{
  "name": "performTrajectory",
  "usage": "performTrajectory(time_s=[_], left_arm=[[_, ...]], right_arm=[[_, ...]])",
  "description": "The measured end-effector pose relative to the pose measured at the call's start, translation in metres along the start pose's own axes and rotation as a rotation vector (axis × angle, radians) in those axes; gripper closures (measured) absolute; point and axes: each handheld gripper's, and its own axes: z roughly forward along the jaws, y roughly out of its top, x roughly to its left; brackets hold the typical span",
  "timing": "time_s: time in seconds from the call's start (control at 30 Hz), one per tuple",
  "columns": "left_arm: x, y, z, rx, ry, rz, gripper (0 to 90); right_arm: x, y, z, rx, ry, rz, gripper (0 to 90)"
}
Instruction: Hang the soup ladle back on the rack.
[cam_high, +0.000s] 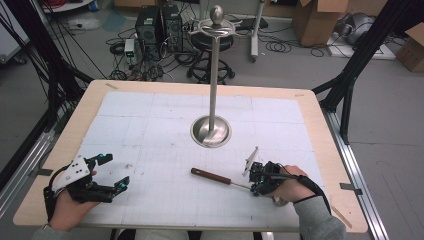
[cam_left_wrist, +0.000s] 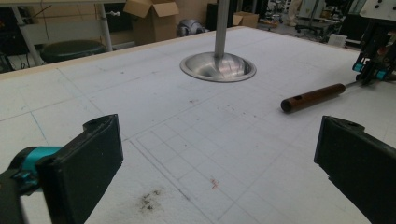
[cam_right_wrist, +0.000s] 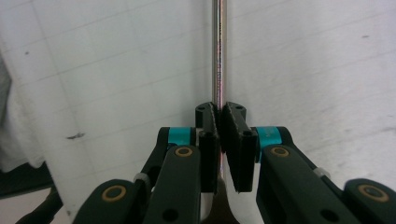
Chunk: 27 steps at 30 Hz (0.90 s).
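White gridded surface (cam_high: 150, 125) under me, cables and boxes on the floor beyond. My right tool (cam_high: 256, 179) is pinched tight on the thin metal shaft of the utensil (cam_high: 220, 178), which lies flat near the front edge, wooden handle pointing toward my left tool (cam_high: 111, 172). The stand (cam_high: 212, 131) waits at the middle, well apart. Risk now, I'd say: that slim, smooth shaft could swivel or slide between my pads on the lift, the handle's weight dragging it down. My left tool sits spread wide, holding nothing, resting low over the surface.
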Motion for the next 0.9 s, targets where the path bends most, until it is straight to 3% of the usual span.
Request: performTrajectory(time_s=[0.17,0.43,0.9], left_arm=[[0.0,0.0,0.0,0.001,-0.001,-0.002,1.7],[0.0,0.0,0.0,-0.002,0.0,0.001,1.7],[0.0,0.0,0.0,-0.003,0.001,0.002,1.7]], right_arm=[[-0.005,-0.006,-0.01,-0.09,0.025,0.028,84.7],[-0.005,-0.007,-0.014,-0.1,0.001,0.037,84.7],[-0.006,-0.009,-0.029,-0.198,-0.026,0.053,84.9]])
